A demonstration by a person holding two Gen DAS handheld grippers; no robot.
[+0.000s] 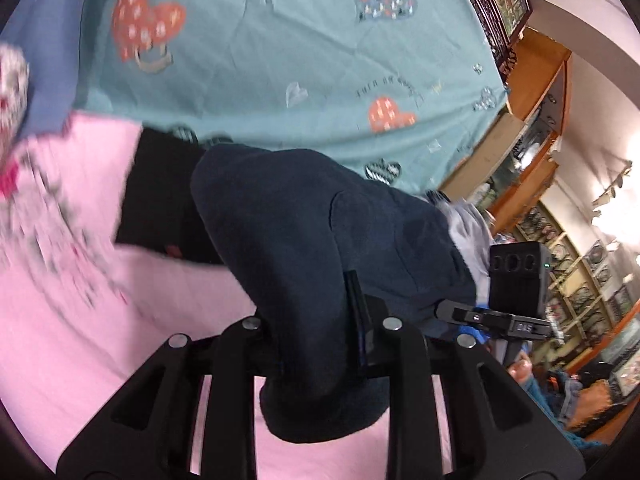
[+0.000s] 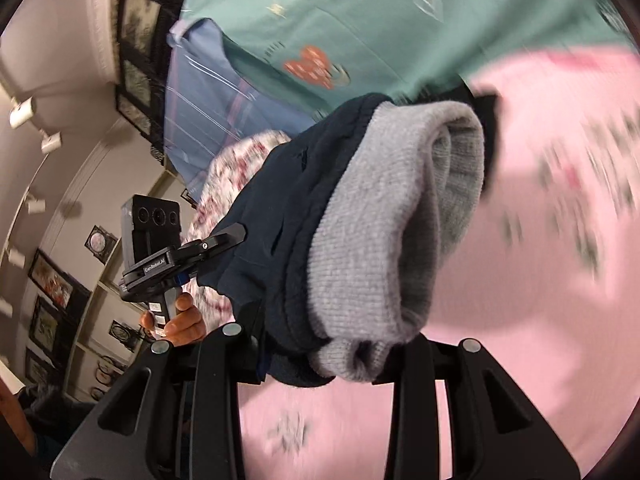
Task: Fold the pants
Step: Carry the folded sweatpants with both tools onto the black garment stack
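The pants are dark navy fleece (image 1: 304, 248) with a grey ribbed waistband (image 2: 396, 216). They hang bunched and lifted above the pink bedding. My left gripper (image 1: 320, 344) is shut on a fold of the navy cloth, which drapes over and below its fingers. My right gripper (image 2: 332, 352) is shut on the waistband end, navy cloth (image 2: 272, 216) and grey rib together. The right gripper's body (image 1: 516, 280) shows at the right of the left wrist view; the left gripper's body (image 2: 156, 240) and a hand show in the right wrist view.
Pink floral bedding (image 1: 100, 320) lies below, with a teal heart-print sheet (image 1: 280, 60) and a blue cloth (image 2: 200, 100) beyond. A black folded item (image 1: 160, 196) lies on the pink bedding. Wooden shelves (image 1: 536, 128) and framed pictures (image 2: 136, 20) line the walls.
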